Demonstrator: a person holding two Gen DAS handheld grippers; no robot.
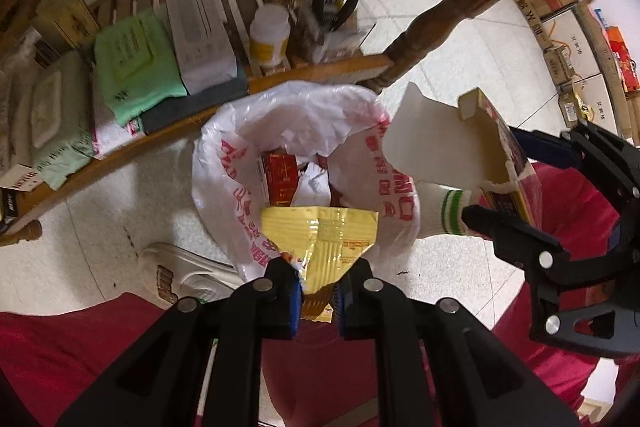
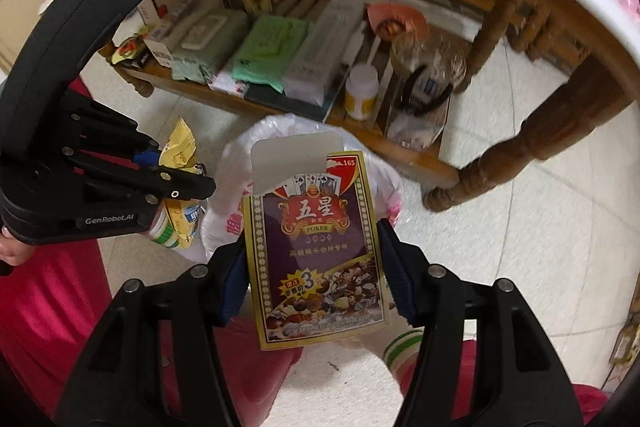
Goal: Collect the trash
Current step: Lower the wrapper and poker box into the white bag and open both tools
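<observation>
The left tool (image 1: 318,281) is pinched narrow on a crinkled yellow wrapper (image 1: 320,239), held just above the near rim of the white plastic bag (image 1: 224,163) with red print, which stands open on the tiled floor (image 1: 100,227). A red packet (image 1: 280,183) already lies inside the bag. To the right, the right tool (image 2: 312,271) grips a playing-card box (image 2: 316,251) by its two side edges, its top flap open, over the bag's mouth. Beyond the bag, a low wooden shelf (image 1: 320,69) carries a white bottle (image 1: 269,35) and green packs (image 1: 134,63).
</observation>
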